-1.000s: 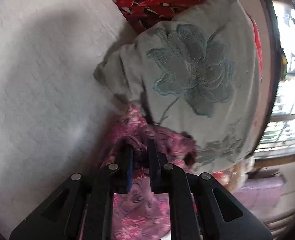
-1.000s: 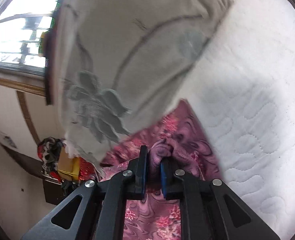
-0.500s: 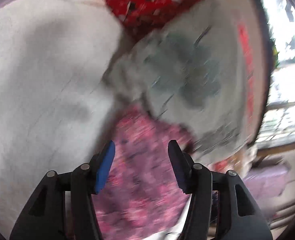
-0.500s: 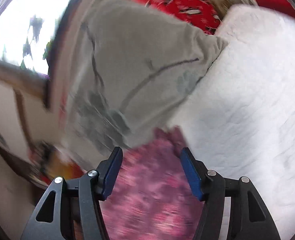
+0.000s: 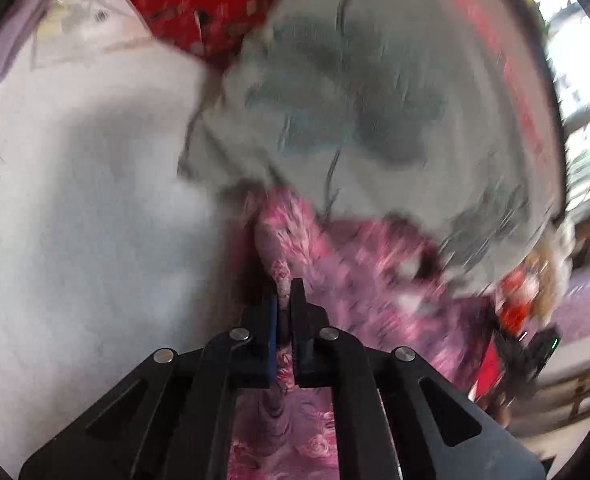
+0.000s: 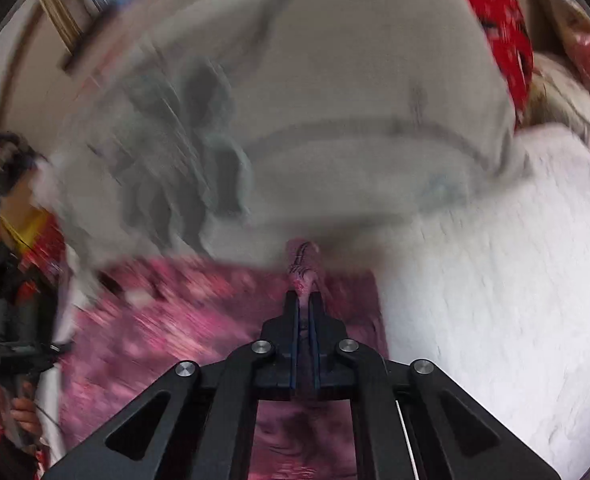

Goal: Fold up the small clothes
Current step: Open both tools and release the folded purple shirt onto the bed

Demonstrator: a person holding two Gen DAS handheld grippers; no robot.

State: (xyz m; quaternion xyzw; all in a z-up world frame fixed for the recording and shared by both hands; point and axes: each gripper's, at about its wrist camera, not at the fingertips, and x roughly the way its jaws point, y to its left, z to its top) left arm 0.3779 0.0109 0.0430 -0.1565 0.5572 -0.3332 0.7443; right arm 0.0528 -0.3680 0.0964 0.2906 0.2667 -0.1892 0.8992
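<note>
Both views, blurred by motion. The left gripper (image 5: 284, 294) is clamped on a raised fold of the pink floral garment (image 5: 367, 280); 0.5 s earlier its jaws stood wide apart over the cloth, and 1 s earlier they were pinched on it. The right gripper (image 6: 303, 300) is likewise clamped on a pinched ridge of the pink floral garment (image 6: 175, 320), after the same apart-then-together change. The garment lies on the white quilted mattress (image 5: 75, 200), its far edge just beside the grey cushion (image 5: 355, 112) embroidered with a flower, which now fills more of each view. A red patterned cloth (image 5: 199, 4) lies behind. No writing is legible.
</note>
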